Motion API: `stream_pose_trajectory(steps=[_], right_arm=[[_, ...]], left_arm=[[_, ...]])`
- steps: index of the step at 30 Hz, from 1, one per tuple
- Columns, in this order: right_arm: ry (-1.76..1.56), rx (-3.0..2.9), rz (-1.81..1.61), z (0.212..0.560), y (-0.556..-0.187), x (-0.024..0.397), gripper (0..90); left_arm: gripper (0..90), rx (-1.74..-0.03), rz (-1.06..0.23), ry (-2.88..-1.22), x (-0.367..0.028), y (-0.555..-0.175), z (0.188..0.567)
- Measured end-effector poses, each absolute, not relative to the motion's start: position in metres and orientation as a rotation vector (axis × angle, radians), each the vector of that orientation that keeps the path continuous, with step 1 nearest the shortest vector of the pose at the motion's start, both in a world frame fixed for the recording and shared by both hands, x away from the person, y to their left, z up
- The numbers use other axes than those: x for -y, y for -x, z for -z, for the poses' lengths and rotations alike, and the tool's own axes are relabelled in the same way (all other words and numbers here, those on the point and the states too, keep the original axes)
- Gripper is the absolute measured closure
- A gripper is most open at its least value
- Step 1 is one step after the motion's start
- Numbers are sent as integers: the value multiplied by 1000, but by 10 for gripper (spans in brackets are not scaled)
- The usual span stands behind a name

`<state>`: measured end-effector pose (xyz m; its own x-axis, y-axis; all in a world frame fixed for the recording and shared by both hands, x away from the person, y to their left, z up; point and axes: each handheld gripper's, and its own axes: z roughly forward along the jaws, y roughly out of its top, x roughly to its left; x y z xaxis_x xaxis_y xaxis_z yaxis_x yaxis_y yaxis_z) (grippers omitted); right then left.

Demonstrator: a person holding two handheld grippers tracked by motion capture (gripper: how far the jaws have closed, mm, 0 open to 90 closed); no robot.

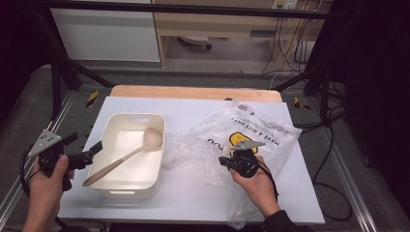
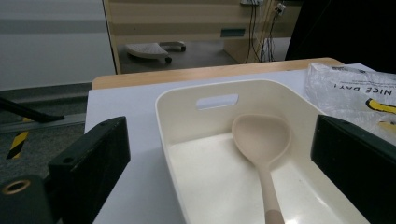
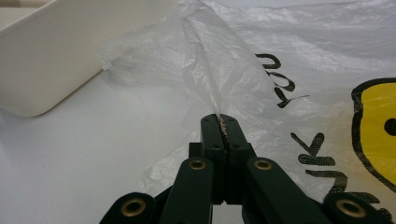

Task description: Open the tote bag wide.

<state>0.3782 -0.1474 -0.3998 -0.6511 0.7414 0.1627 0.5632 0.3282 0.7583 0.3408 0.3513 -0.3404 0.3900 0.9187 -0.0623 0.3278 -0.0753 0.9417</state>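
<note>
Forearms enter the high view from six o'clock; the plastic bag [image 1: 251, 137] lies at three o'clock of the tub [image 1: 131, 153] holding the spoon [image 1: 126, 155]. Left gripper [image 2: 219, 172] is held apart, aimed over the tub. Right gripper [image 3: 221, 122] is clamped on a bag fold, apparently for lifting.

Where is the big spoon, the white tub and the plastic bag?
spoon [image 1: 153, 138], high view, on its bowl.
white tub [image 2: 216, 101], left gripper view, on the far wall by the handle slot.
plastic bag [image 3: 205, 60], right gripper view, on the pinched-up fold.
</note>
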Motion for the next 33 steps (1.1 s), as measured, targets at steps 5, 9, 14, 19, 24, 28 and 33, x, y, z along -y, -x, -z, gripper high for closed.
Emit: stream_pose_trajectory(steps=[5,9,14,19,24,28,33], right_arm=[[-1180,-2392,-1210,391,-385,145,900],[-1196,-2401,-1228,386,-394,143,900],[-1218,-2404,-1238,381,-402,142,900],[-1227,-2402,-1249,376,-405,143,900],[-1212,-2404,-1229,370,-405,145,900],[-1209,-2408,-1218,367,-405,146,900],[-1207,-2412,-1213,363,-406,147,900]], left_arm=[[47,-1103,-711,-1647,-340,-342,334],[64,-1092,-703,-1653,-327,-345,323],[86,-1056,-683,-1677,-301,-348,312],[113,-1007,-653,-1734,-268,-350,310],[140,-996,-630,-1758,-244,-354,314],[147,-982,-608,-1760,-230,-356,315],[176,-953,-604,-1773,-208,-354,317]])
